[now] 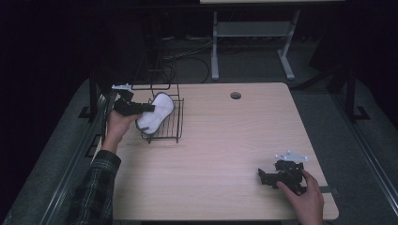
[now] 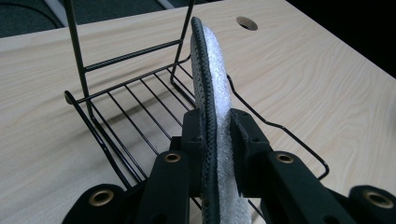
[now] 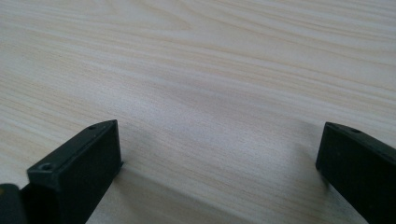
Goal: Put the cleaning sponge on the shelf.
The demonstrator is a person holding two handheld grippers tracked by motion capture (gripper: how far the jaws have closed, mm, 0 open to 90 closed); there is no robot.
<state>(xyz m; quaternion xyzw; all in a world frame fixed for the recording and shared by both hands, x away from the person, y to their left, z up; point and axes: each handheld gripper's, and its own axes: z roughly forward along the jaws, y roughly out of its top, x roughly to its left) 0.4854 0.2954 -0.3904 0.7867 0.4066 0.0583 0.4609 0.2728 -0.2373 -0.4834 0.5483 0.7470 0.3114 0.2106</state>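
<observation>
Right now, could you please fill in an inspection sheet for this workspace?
Surface: light wooden table, round hole near the far edge.
Job's things: white slipper with dark sole, held on edge over the black wire rack.
Clutter: nothing seen.
Grippers: left gripper shut on the slipper; right gripper open, low over bare wood.
Cables: several on the floor behind the table.
Surroundings: grey carpet, white desk legs, dark room.

Dark, seemingly plaid sleeve (image 1: 96, 187); black tools
</observation>
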